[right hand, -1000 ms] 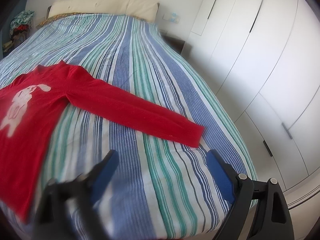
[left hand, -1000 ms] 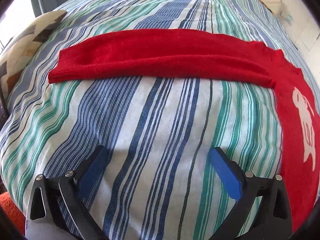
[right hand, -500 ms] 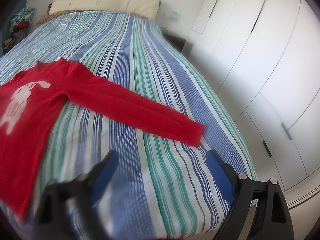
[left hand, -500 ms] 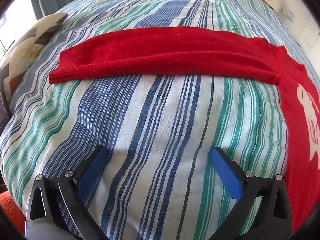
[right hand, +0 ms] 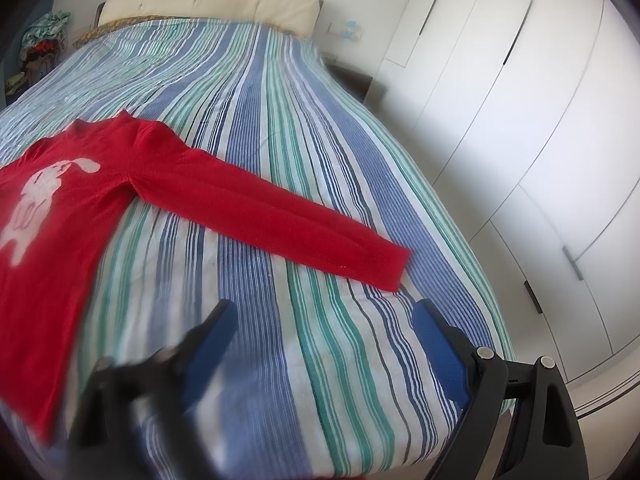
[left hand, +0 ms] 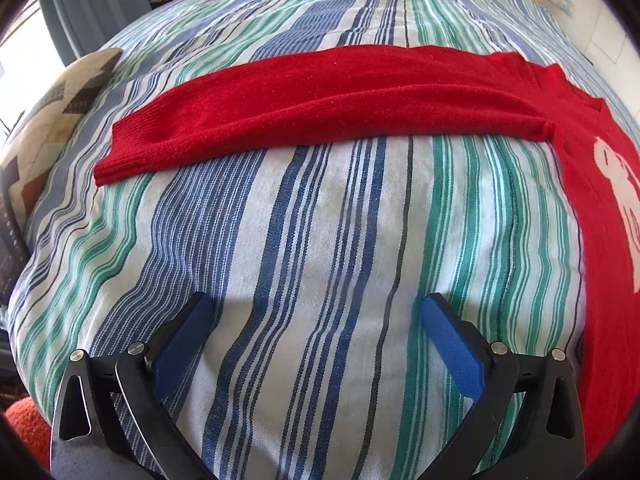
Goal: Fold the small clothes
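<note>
Red sweater (right hand: 60, 216) lies flat on striped bedspread (right hand: 280, 120), both sleeves spread outward. Left gripper (left hand: 316, 312) and right gripper (right hand: 324, 316) hover above bare bedspread, jaws apart, nothing between them.

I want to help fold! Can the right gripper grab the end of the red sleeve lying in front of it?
Probably yes. The right gripper is open and empty, and only bare striped bedspread lies between it and the sleeve cuff of the red sweater.
</note>
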The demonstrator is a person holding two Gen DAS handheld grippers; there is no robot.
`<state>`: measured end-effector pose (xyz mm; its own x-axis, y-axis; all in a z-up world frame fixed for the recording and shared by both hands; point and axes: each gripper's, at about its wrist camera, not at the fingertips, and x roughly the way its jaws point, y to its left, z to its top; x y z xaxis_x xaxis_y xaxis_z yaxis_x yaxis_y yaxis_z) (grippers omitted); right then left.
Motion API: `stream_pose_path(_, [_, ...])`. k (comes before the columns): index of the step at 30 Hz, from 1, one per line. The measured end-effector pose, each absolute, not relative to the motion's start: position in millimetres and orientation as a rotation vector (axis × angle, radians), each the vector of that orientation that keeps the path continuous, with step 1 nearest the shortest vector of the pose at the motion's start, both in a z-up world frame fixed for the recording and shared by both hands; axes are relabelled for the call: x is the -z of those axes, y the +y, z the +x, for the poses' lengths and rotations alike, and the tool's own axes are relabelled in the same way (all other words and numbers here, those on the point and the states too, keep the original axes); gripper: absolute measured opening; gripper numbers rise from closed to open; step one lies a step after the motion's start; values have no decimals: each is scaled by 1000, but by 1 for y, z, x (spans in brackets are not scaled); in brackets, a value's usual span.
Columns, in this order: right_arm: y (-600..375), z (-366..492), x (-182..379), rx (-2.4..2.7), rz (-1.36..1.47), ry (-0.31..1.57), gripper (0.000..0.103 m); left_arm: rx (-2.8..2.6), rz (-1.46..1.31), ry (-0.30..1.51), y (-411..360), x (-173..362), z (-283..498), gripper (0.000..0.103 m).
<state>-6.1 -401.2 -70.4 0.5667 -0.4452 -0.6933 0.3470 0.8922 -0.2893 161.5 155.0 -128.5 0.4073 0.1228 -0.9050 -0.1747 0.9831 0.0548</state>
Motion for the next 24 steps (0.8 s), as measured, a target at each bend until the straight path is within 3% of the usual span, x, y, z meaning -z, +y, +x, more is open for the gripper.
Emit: stream_pose_path(24, [-403,-6,73,466,-123,853,88,-166,-51,1120,158,130,158,103])
